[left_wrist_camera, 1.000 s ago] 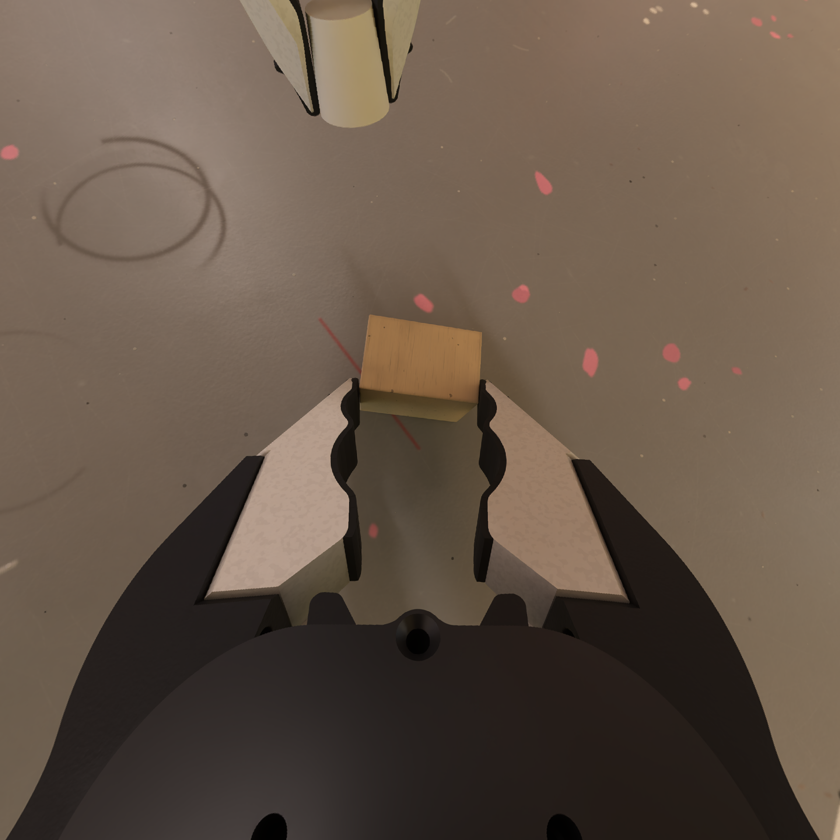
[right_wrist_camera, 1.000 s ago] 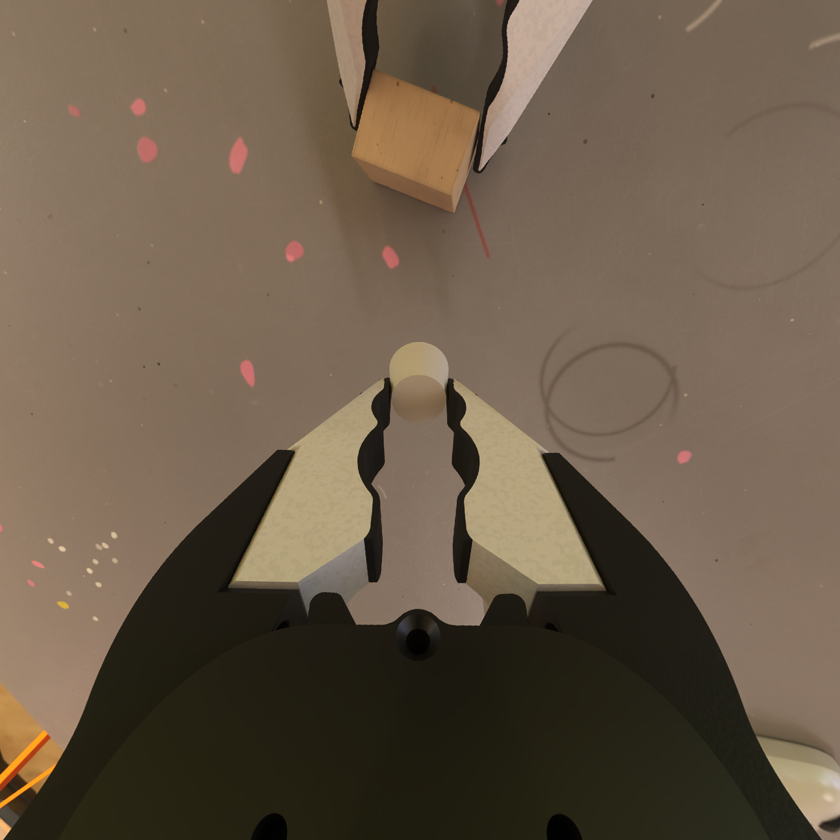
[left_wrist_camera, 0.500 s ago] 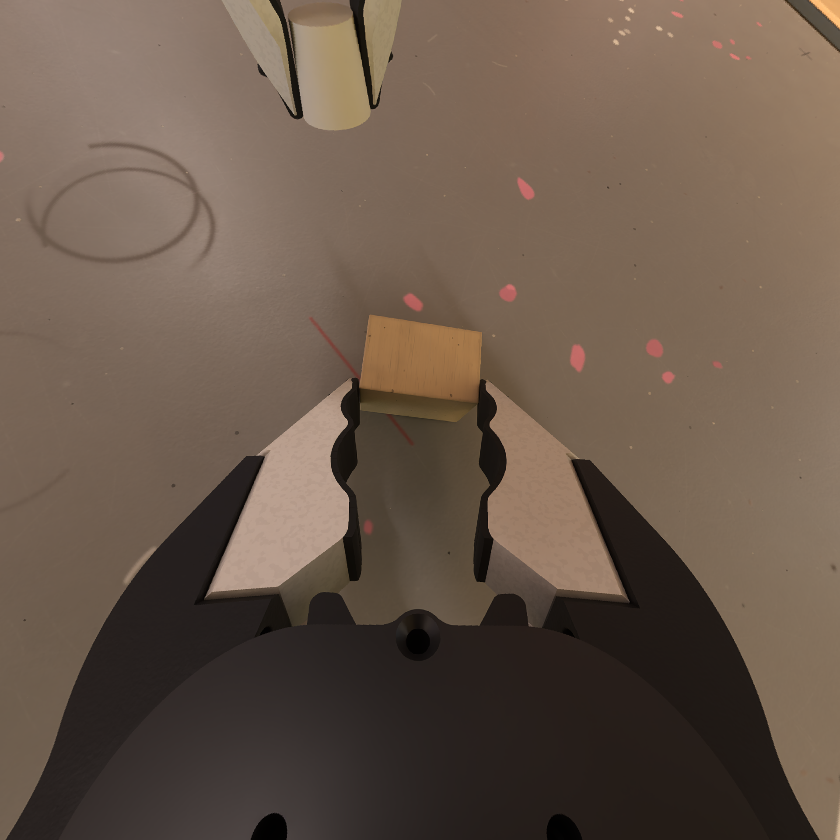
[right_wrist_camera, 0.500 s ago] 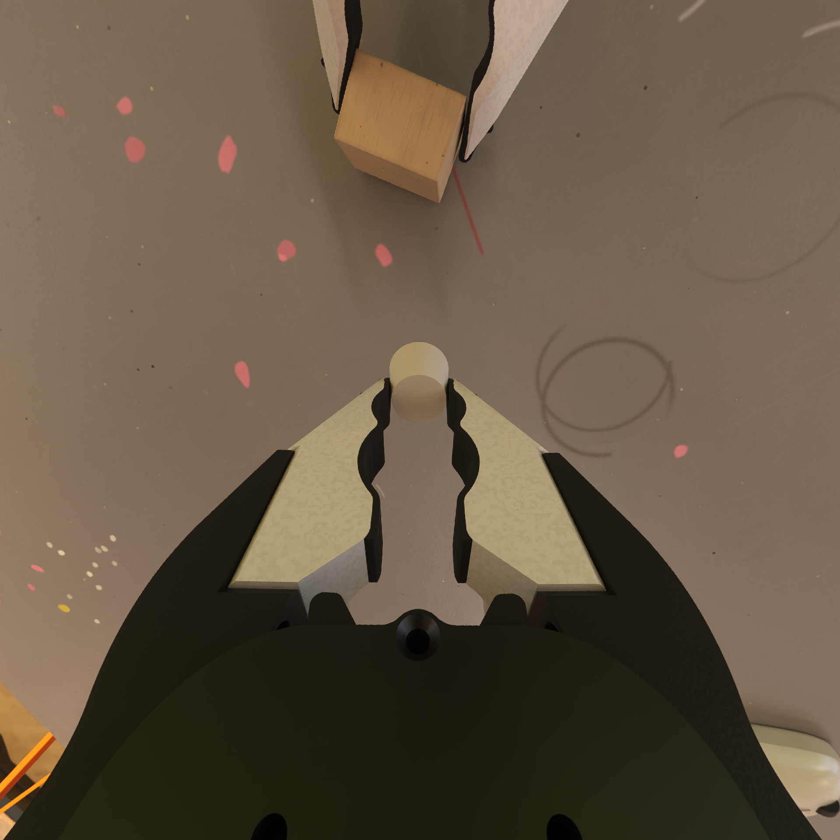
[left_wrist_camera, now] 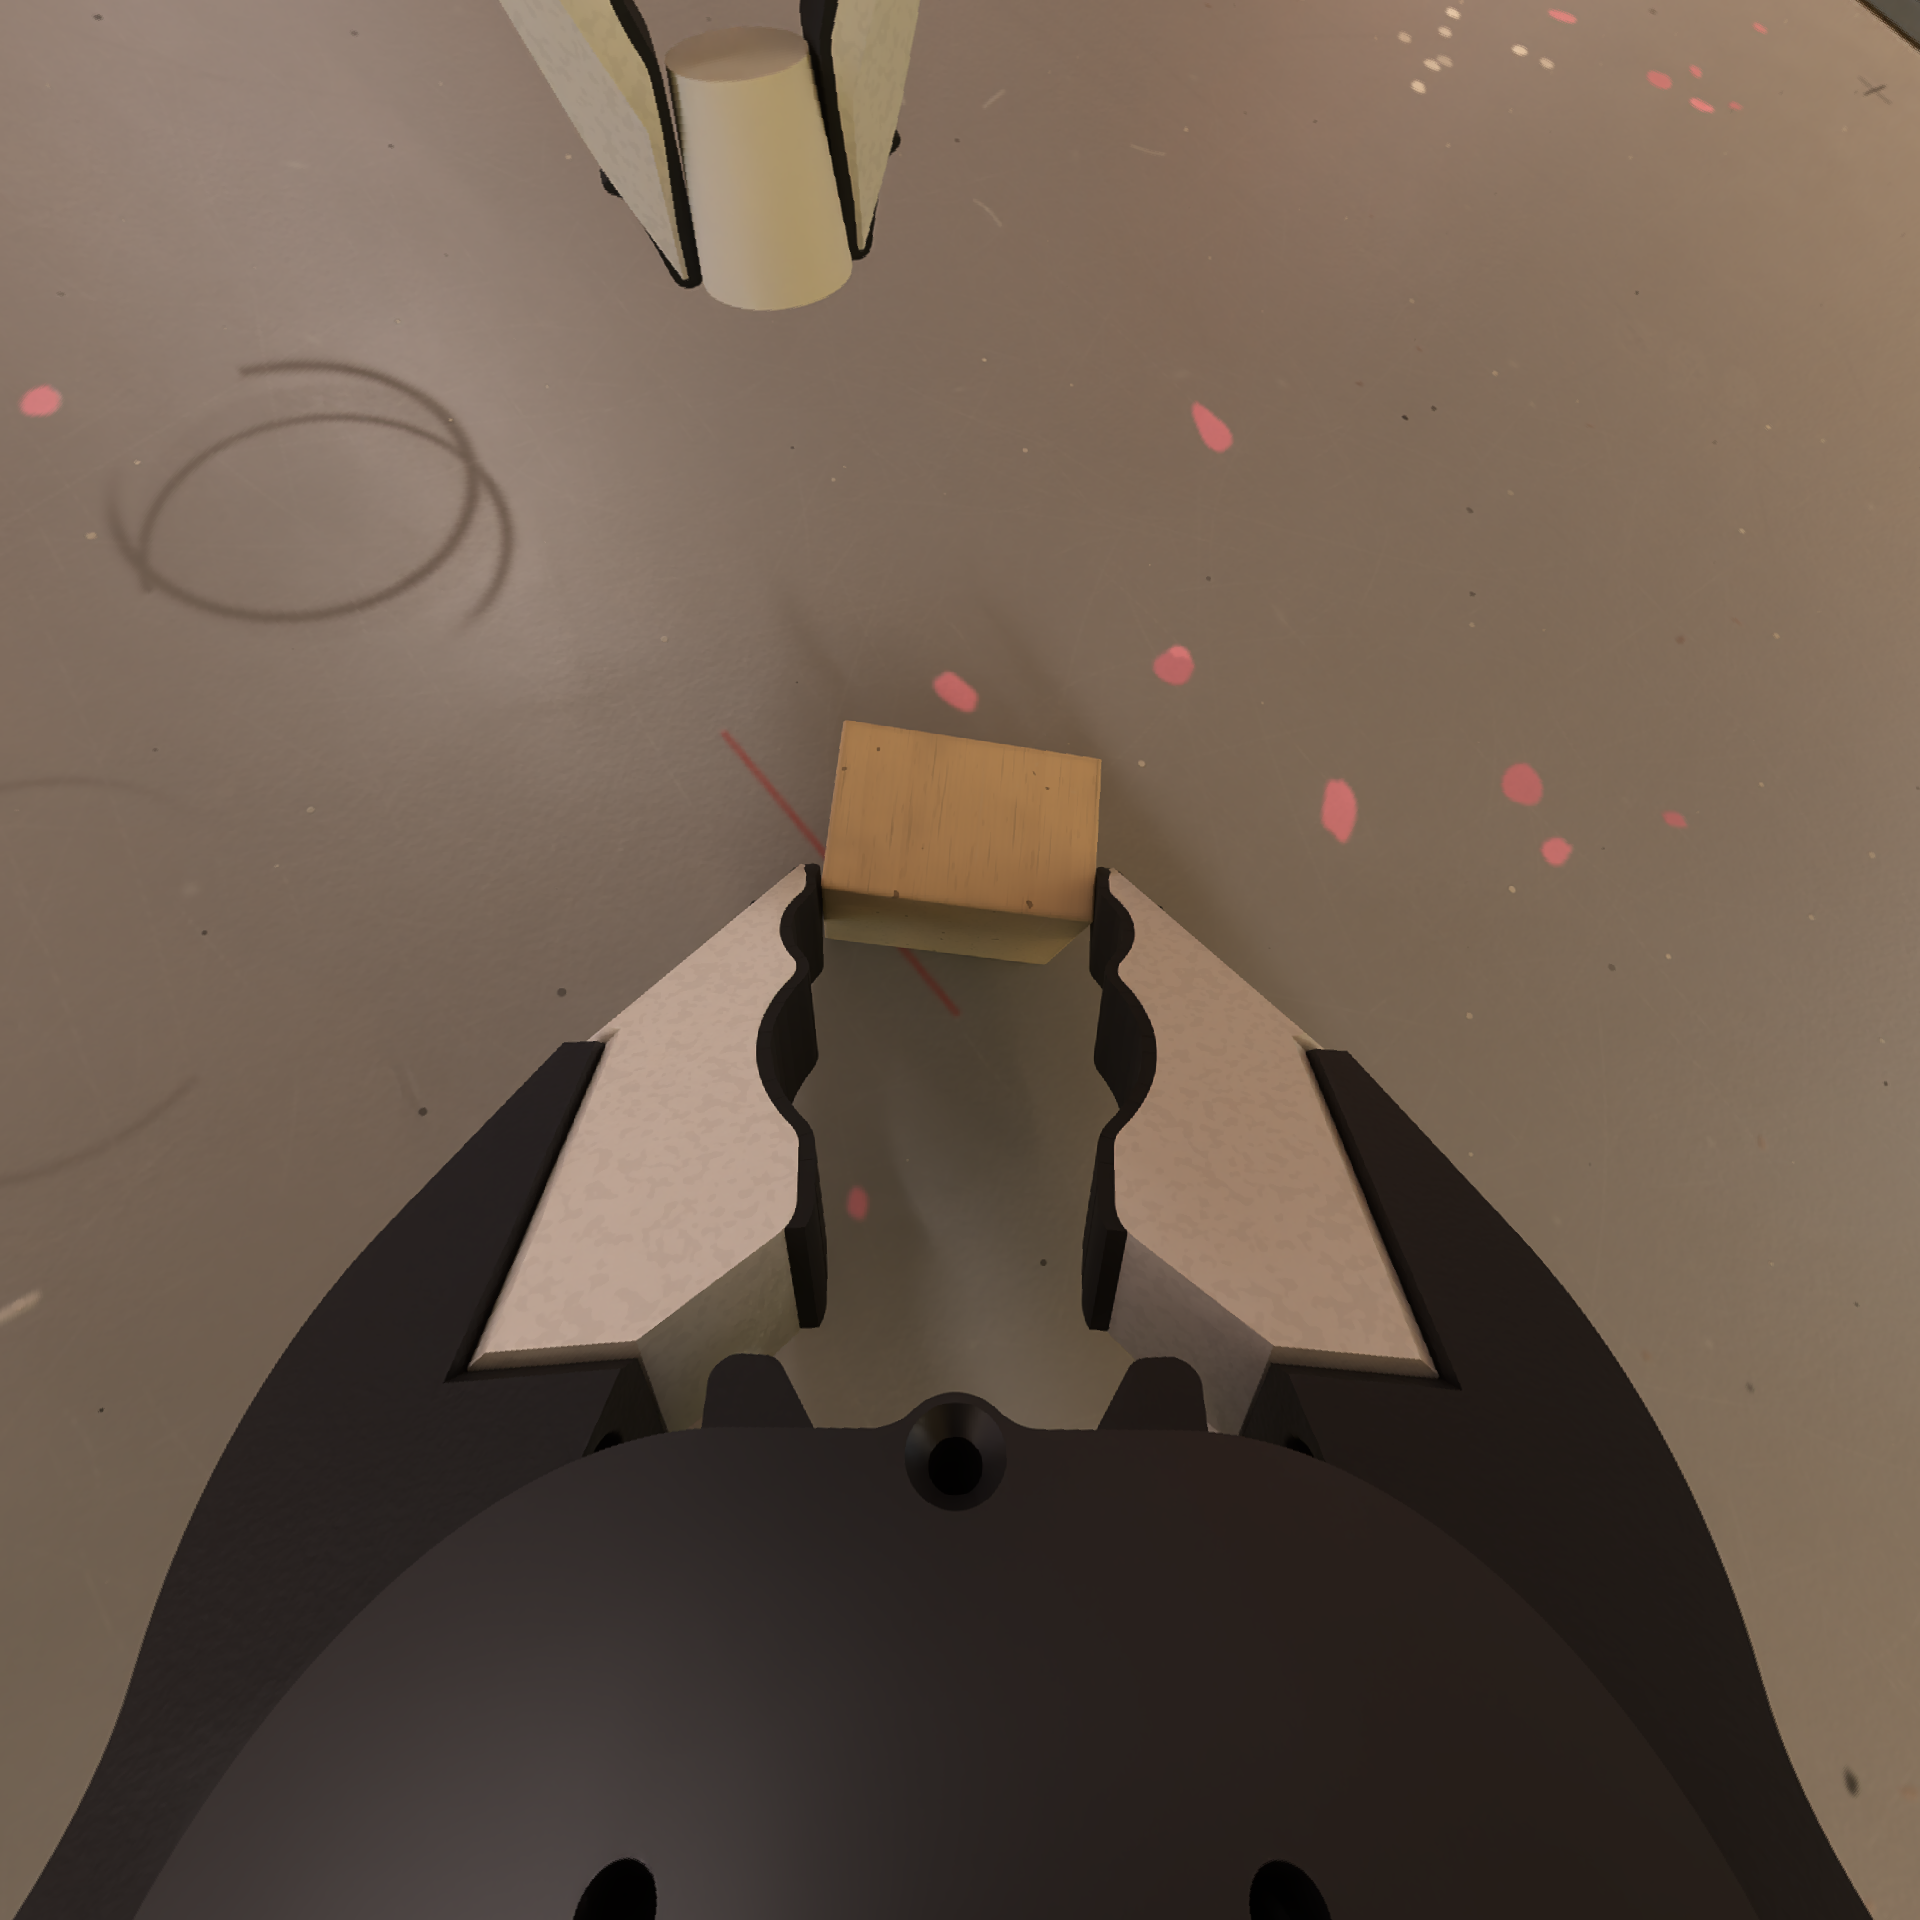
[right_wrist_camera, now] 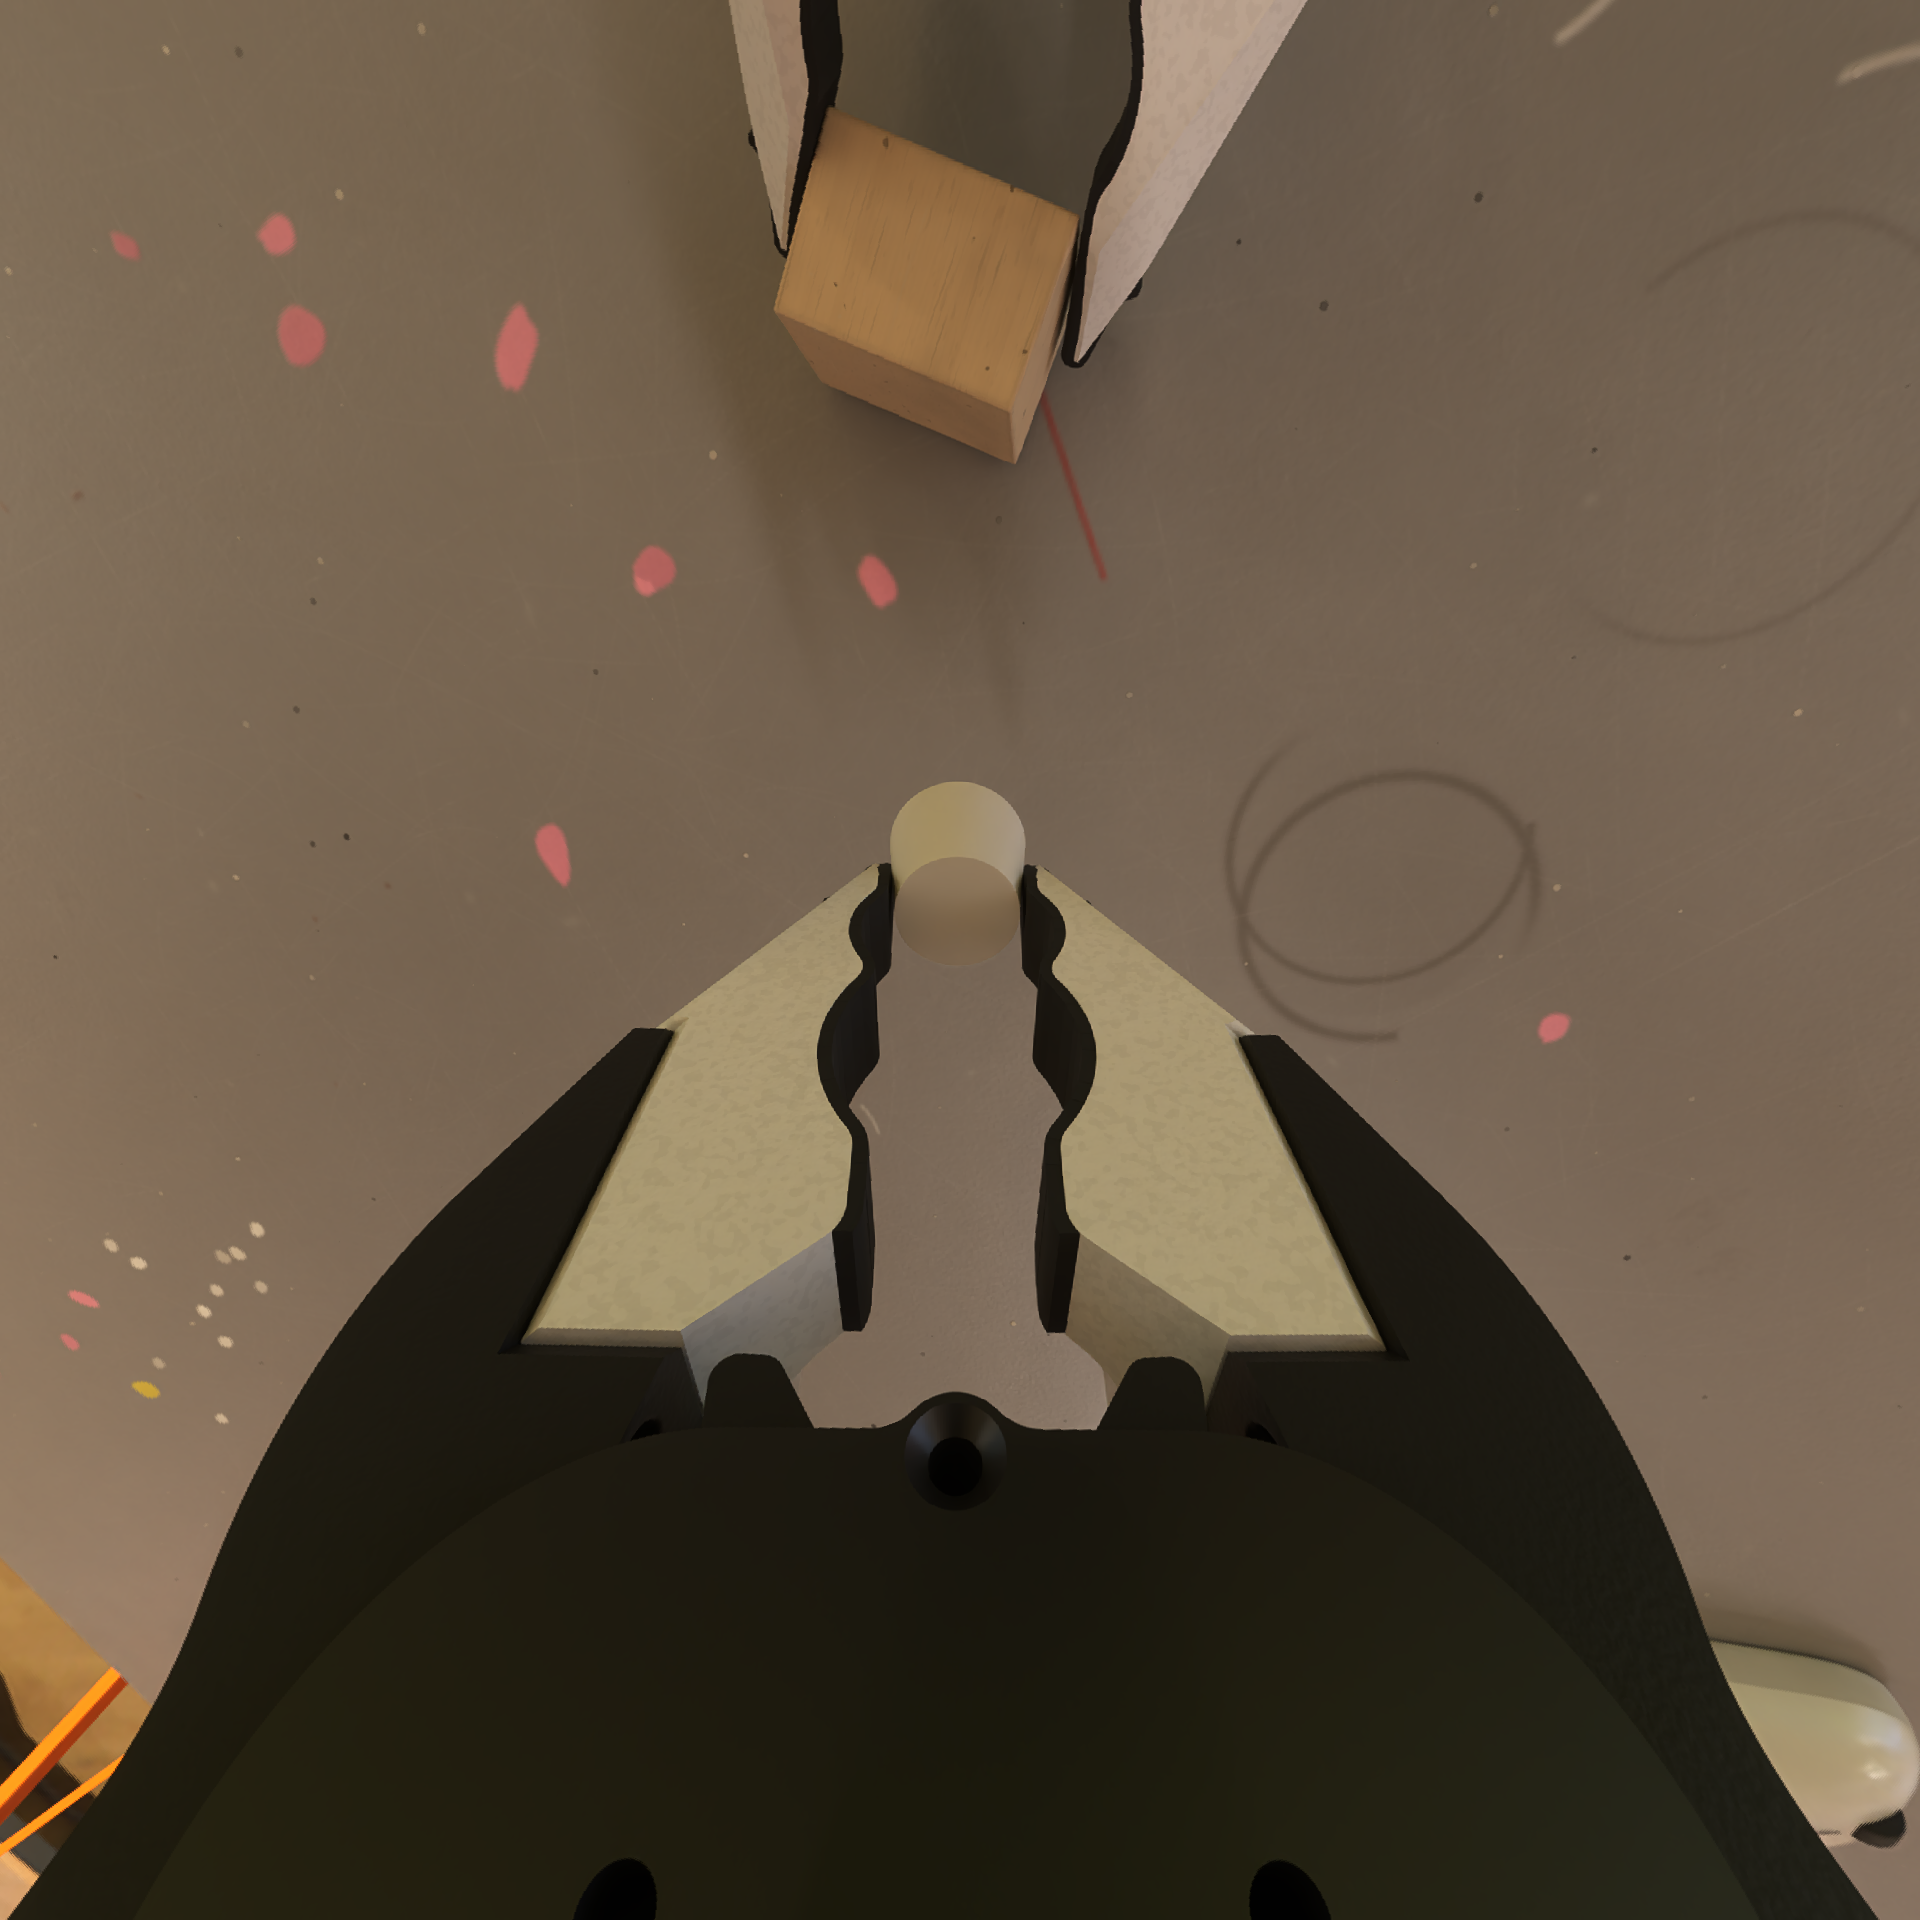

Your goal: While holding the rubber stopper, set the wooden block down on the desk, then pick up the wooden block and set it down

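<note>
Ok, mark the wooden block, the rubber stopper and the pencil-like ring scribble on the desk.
wooden block (left_wrist_camera: 961,826): left wrist view, its upper face.
rubber stopper (right_wrist_camera: 954,906): right wrist view, its round near end.
ring scribble (right_wrist_camera: 1382,883): right wrist view, inside the loops.

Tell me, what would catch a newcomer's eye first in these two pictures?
Probably the wooden block, pinched at the tips of the left gripper above the grey desk, near a thin red line. Next, the pale rubber stopper, clamped the same way in the right gripper. Pink paint flecks and a dark scribbled ring mark the desk around them.
</note>
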`<action>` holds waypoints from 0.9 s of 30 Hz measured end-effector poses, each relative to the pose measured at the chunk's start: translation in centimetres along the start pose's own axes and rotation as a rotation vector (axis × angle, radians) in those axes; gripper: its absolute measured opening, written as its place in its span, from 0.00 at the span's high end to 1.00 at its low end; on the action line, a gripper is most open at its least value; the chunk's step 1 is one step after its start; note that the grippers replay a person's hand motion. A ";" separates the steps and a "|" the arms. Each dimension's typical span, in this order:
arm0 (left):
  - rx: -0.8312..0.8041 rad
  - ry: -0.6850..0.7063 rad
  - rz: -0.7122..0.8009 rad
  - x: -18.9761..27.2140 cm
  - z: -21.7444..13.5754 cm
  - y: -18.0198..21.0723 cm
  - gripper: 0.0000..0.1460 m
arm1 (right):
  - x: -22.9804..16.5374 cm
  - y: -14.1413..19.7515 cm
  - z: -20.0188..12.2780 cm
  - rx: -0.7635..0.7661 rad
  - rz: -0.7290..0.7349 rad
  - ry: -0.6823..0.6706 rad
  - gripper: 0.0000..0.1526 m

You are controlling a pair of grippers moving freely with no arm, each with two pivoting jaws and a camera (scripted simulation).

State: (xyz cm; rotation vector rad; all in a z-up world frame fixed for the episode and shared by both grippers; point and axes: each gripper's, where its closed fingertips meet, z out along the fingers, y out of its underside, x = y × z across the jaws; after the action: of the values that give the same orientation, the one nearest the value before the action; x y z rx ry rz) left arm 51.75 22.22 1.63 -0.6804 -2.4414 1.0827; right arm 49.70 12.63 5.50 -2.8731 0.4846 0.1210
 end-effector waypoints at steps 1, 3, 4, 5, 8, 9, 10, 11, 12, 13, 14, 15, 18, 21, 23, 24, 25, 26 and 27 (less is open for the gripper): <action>0.002 -0.001 -0.001 0.0 0.0 0.0 0.65 | 0.0 0.0 0.0 0.001 0.001 0.000 0.84; 0.005 -0.005 -0.004 -0.1 0.0 0.0 0.65 | 0.1 0.0 0.0 0.002 0.003 0.000 0.84; 0.008 -0.006 -0.006 -0.2 0.0 -0.1 0.65 | 0.1 0.0 0.0 0.003 0.005 -0.001 0.84; 0.011 -0.006 -0.010 -0.3 0.0 -0.1 0.65 | 0.1 0.0 0.0 0.004 0.008 -0.002 0.84; 0.036 0.004 -0.022 -0.3 -0.2 -0.4 0.65 | 0.2 0.0 -0.2 0.016 0.018 -0.010 0.84; 0.050 0.011 -0.023 -0.2 -0.4 -0.6 0.65 | 0.2 0.1 -0.4 0.022 0.018 -0.013 0.84; 0.072 0.020 -0.023 -0.1 -0.5 -1.0 0.65 | 0.2 0.1 -0.7 0.030 0.008 -0.016 0.84; 0.106 0.031 -0.025 0.0 -0.8 -1.6 0.65 | 0.1 0.2 -1.0 0.041 0.003 -0.022 0.84; 0.157 0.050 -0.030 0.3 -1.2 -2.4 0.65 | 0.1 0.3 -1.2 0.052 0.010 -0.026 0.84; 0.202 0.073 -0.037 0.5 -1.6 -3.1 0.65 | 0.2 0.3 -1.4 0.059 0.017 -0.030 0.84; 0.216 0.076 -0.040 0.4 -1.7 -3.5 0.65 | 0.2 0.3 -1.6 0.068 0.012 -0.032 0.84; 0.199 0.056 -0.039 0.2 -1.6 -3.4 0.65 | 0.1 0.3 -1.8 0.080 0.003 -0.035 0.84; 0.167 0.027 -0.045 -0.2 -1.1 -3.0 0.65 | -0.2 0.3 -2.0 0.100 0.001 -0.063 0.84; 0.181 0.027 -0.061 -0.4 -0.8 -3.0 0.65 | -0.4 0.2 -1.8 0.094 -0.011 -0.072 0.84; 0.177 0.040 -0.074 -0.3 -0.8 -3.0 0.65 | -0.5 0.2 -1.7 0.092 -0.012 -0.078 0.84; 0.172 0.046 -0.082 -0.2 -0.7 -3.0 0.65 | -0.5 0.2 -1.8 0.093 -0.010 -0.080 0.84; 0.164 0.052 -0.094 -0.2 -0.7 -3.0 0.65 | -0.5 0.2 -1.7 0.094 -0.009 -0.081 0.84; 0.156 0.058 -0.109 -0.2 -0.7 -2.9 0.65 | -0.5 0.2 -1.7 0.095 -0.009 -0.084 0.84; 0.149 0.059 -0.130 -0.2 -0.5 -2.9 0.65 | -0.5 0.2 -1.6 0.094 -0.008 -0.086 0.84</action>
State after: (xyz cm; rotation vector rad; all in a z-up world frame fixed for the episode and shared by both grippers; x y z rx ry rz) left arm 51.44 20.70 4.16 -0.4925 -2.2928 1.1610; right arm 49.24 12.26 7.10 -2.7651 0.4495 0.2134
